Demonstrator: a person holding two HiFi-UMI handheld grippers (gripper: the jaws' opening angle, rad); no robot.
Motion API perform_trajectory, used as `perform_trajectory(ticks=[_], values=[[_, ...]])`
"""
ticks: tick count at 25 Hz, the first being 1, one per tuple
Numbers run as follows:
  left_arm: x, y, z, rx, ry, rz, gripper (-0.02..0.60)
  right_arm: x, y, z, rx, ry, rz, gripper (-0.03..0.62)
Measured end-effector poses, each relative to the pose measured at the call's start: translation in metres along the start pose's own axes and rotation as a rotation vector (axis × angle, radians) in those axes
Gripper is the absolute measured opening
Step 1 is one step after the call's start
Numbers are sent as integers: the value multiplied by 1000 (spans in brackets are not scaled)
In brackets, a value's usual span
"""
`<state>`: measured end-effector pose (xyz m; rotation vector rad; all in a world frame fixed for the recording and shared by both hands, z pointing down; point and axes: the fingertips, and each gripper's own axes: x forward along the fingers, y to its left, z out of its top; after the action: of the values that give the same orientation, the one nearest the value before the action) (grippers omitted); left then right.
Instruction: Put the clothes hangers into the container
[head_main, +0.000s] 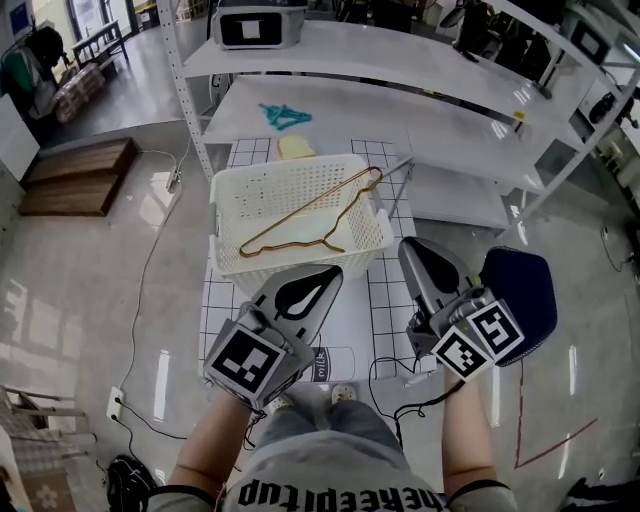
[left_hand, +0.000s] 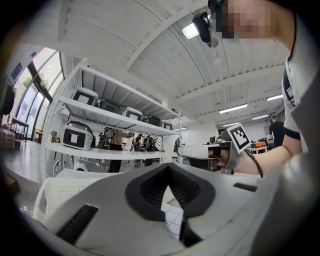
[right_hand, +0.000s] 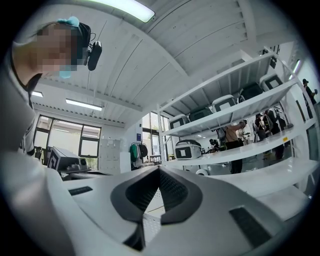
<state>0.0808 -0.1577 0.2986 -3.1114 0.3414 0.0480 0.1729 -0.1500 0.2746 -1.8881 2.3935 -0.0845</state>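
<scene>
Shelving (head_main: 400, 110) stands beyond the basket (head_main: 226, 262). At the basket's near wall hover the left tongs (head_main: 331, 272) and the right tongs (head_main: 408, 247), both closed on nothing. The left tip covers part of that wall. Inside the basket a gold wire hanger (head_main: 306, 211) lies slantwise, just past both tips and touching neither. Beyond the basket, on the shelving, a green hanger (head_main: 284, 117) is too small to make out clearly.

1. A hanger (head_main: 300, 212) lies in the container (head_main: 300, 262), which sits on a gridded mat (head_main: 385, 290)
2. Behind the container, a second hanger (head_main: 284, 117) lies on a shelf (head_main: 400, 110)
3. The left gripper (head_main: 322, 275) and right gripper (head_main: 415, 250) are at the container's near side, with a stool (head_main: 525, 290) just right of the right gripper
</scene>
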Motion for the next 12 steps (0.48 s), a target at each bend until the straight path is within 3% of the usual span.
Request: perform_trajectory(ticks=[12], values=[[11,-19,3,-1,19,-41,14,-17,12,-13,32,15,7,6]])
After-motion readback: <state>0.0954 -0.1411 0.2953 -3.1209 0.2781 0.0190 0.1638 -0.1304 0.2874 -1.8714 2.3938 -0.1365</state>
